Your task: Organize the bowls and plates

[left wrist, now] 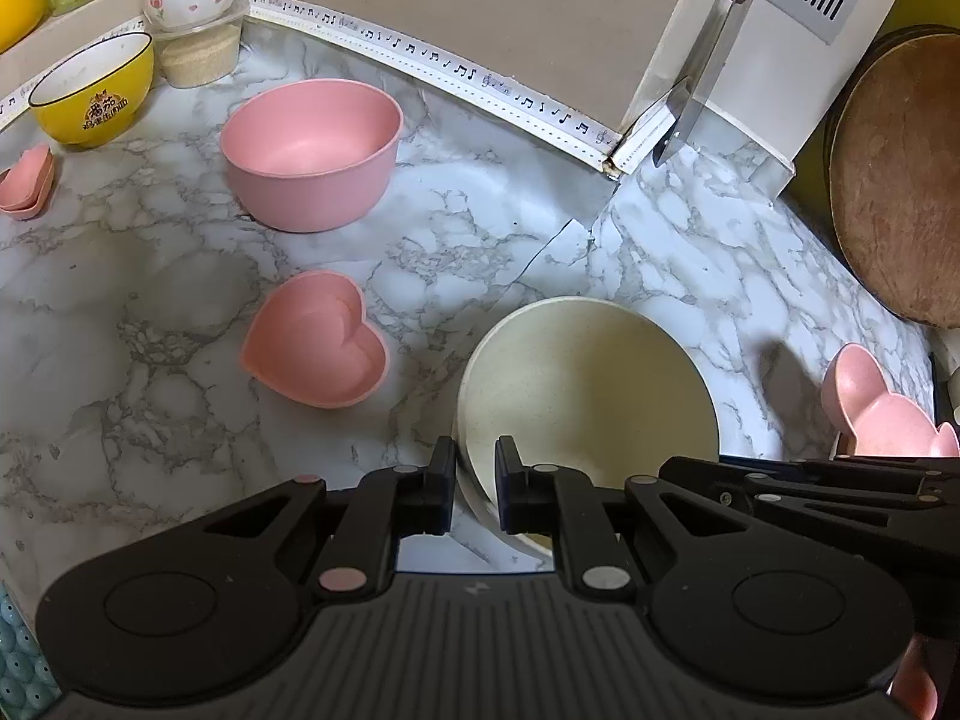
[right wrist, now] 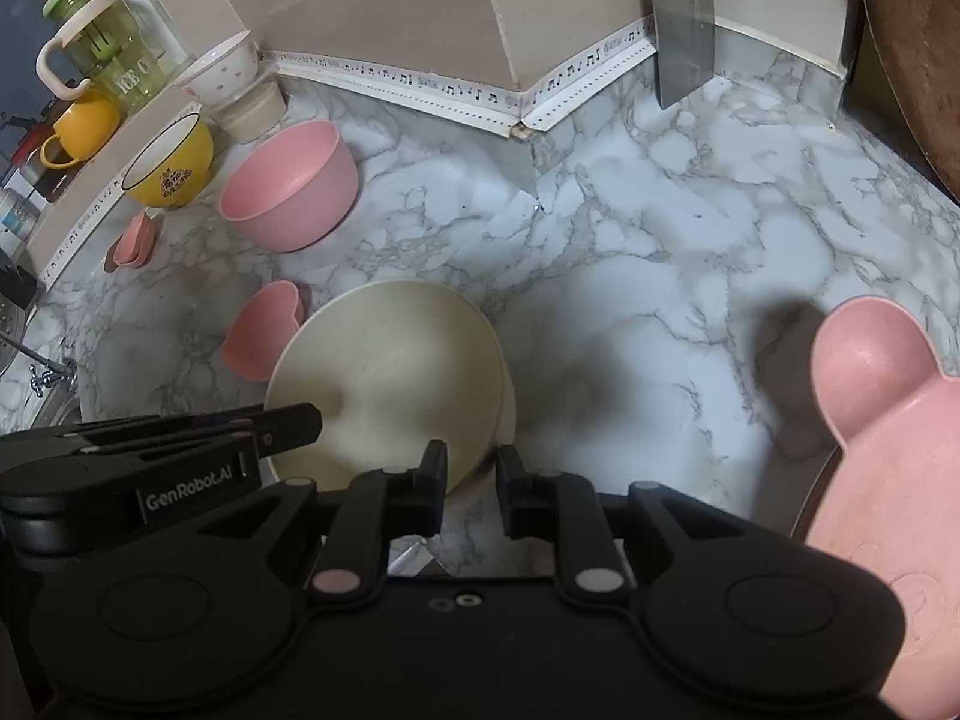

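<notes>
Cream bowls (left wrist: 591,378), nested mid-counter (left wrist: 150,300) near the front edge, have their rims pinched on opposite sides by the left gripper (left wrist: 474,480) and right gripper (right wrist: 471,474), beside a pink heart dish (left wrist: 315,354).

Open marble counter (right wrist: 630,252) lies ahead; pink bowl (left wrist: 311,150) and heart dish (left wrist: 315,354) crowd the left.

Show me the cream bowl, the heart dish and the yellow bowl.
cream bowl (left wrist: 594,378): left wrist view, inside bottom.
heart dish (left wrist: 315,342): left wrist view, inner floor.
yellow bowl (left wrist: 99,111): left wrist view, outer wall.
</notes>
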Motion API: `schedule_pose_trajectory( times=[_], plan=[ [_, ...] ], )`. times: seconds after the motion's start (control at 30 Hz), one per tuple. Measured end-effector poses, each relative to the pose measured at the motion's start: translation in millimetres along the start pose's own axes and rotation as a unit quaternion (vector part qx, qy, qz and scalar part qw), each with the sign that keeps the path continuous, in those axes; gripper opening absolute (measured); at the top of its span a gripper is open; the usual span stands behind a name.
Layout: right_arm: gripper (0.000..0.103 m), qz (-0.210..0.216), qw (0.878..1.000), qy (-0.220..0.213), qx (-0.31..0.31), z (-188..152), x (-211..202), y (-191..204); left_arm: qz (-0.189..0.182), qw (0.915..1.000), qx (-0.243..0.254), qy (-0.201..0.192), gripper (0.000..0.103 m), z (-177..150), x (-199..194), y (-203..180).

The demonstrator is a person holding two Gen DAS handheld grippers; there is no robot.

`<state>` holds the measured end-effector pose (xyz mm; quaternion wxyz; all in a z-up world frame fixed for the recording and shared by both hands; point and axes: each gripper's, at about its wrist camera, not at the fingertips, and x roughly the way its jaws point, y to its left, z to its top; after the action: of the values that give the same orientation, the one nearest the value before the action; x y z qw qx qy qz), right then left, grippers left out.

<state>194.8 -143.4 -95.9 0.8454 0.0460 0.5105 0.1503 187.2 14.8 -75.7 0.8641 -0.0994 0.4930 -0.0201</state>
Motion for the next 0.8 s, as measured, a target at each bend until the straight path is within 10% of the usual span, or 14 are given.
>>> schedule_pose_trajectory(
  times=[0.8],
  plan=[
    [0.028, 0.002, 1.0, -0.008, 0.018, 6.9, -1.7, 2.5, -0.006, 0.9999, 0.003, -0.011, 0.013, 7.0, -8.5, 9.5]
  ],
)
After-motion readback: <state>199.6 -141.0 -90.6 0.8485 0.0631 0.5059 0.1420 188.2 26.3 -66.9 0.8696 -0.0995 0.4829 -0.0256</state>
